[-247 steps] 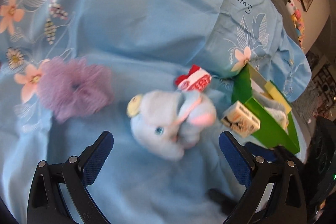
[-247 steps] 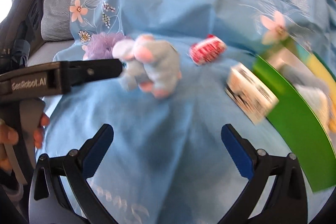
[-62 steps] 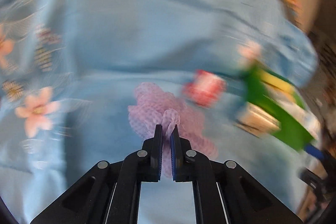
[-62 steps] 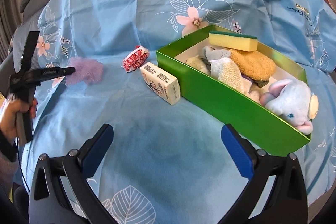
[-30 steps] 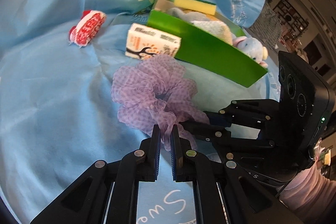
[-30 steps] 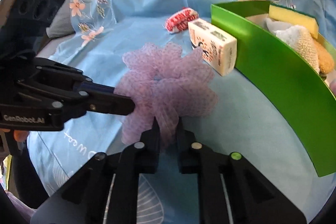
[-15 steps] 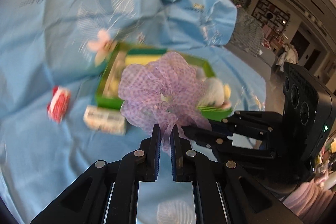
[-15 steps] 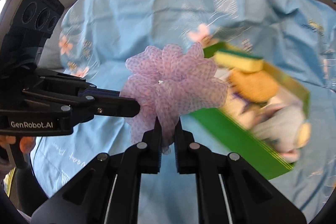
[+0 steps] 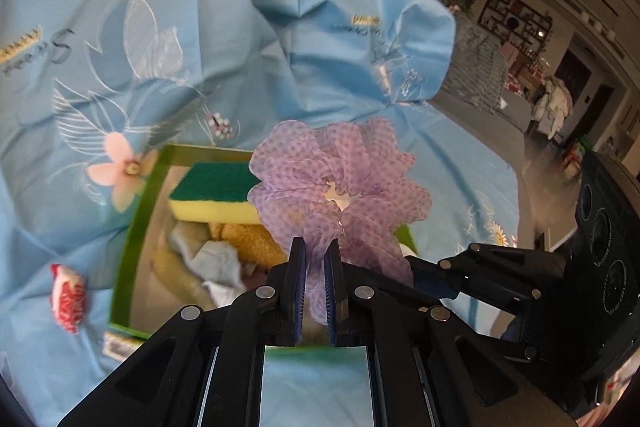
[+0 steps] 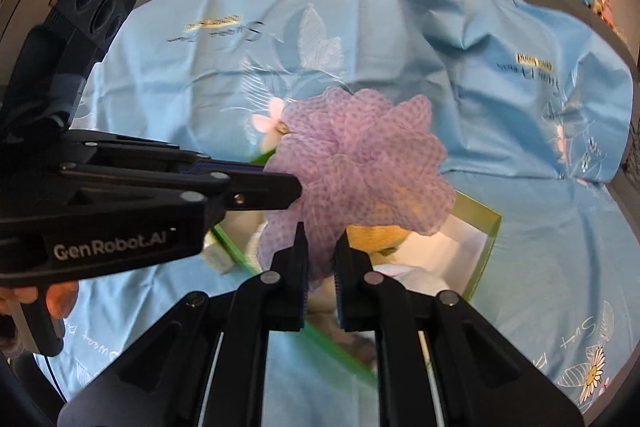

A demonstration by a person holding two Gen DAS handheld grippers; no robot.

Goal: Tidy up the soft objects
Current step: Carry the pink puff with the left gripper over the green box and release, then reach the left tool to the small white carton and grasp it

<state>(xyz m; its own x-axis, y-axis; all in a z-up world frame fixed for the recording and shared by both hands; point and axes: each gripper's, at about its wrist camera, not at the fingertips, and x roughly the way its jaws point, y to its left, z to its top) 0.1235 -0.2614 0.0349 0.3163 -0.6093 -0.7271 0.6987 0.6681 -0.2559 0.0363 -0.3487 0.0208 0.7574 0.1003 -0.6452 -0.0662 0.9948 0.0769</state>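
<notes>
Scrunchie [image 9: 340,187], frilly lilac dotted mesh, round so no real long axis, faces the cameras above the green box [image 9: 132,227], pinched by both left gripper [image 9: 316,287] and right gripper [image 10: 322,267].

Left tongs [image 9: 316,281] clamped, right tongs [image 10: 321,259] slightly parted

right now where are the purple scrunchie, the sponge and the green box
purple scrunchie [image 9: 352,167]: left wrist view, on its ruffled fabric near the middle
sponge [image 9: 212,197]: left wrist view, on its yellow side
green box [image 9: 136,227]: left wrist view, on its left wall
</notes>
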